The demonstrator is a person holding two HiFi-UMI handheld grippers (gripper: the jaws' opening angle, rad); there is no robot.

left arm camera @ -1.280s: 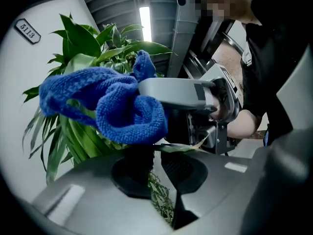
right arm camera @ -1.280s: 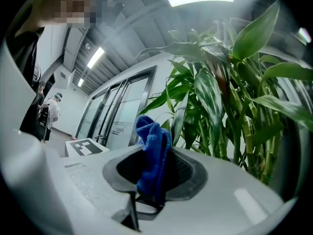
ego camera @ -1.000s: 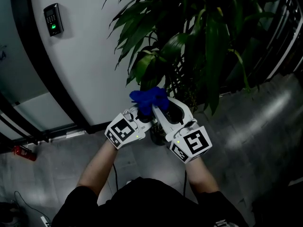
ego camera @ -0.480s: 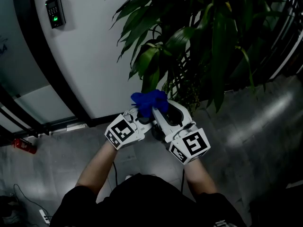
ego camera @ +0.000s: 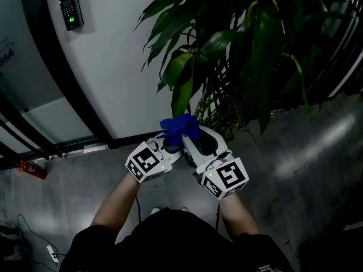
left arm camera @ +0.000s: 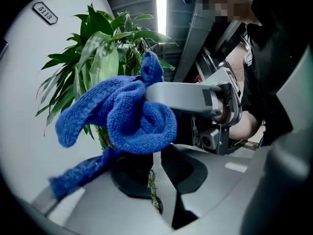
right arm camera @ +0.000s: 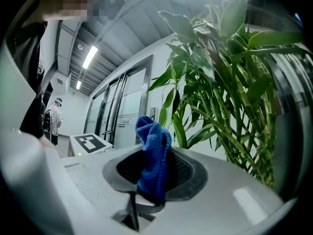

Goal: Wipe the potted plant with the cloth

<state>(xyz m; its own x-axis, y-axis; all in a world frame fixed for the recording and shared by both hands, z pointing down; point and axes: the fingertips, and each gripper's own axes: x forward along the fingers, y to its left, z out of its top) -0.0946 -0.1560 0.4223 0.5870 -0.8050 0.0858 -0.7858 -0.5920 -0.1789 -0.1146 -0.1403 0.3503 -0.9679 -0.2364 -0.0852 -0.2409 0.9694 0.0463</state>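
Note:
The potted plant (ego camera: 227,44) spreads long green leaves right above and beyond my hands; its pot is hidden. I hold a crumpled blue cloth (ego camera: 180,128) between both grippers, just under the lowest leaf. The right gripper (ego camera: 188,139) is shut on the blue cloth (right arm camera: 152,155), which rises from between its pads, with the plant's stalks (right arm camera: 230,97) close on the right. The left gripper (ego camera: 170,144) meets it from the left. In the left gripper view its jaws (left arm camera: 155,155) stand almost closed, with the cloth (left arm camera: 122,116) bunched over their tips and one strand trailing over the left jaw.
A curved white wall (ego camera: 113,67) with a keypad (ego camera: 72,10) stands behind the plant, and dark door frames run on the left. A red object (ego camera: 27,169) and a cable (ego camera: 34,242) lie on the grey floor. A person (right arm camera: 55,116) stands far off in the right gripper view.
Both grippers have stayed together on the cloth and drifted slightly down and right in the head view. The low leaf now hangs directly over the cloth.

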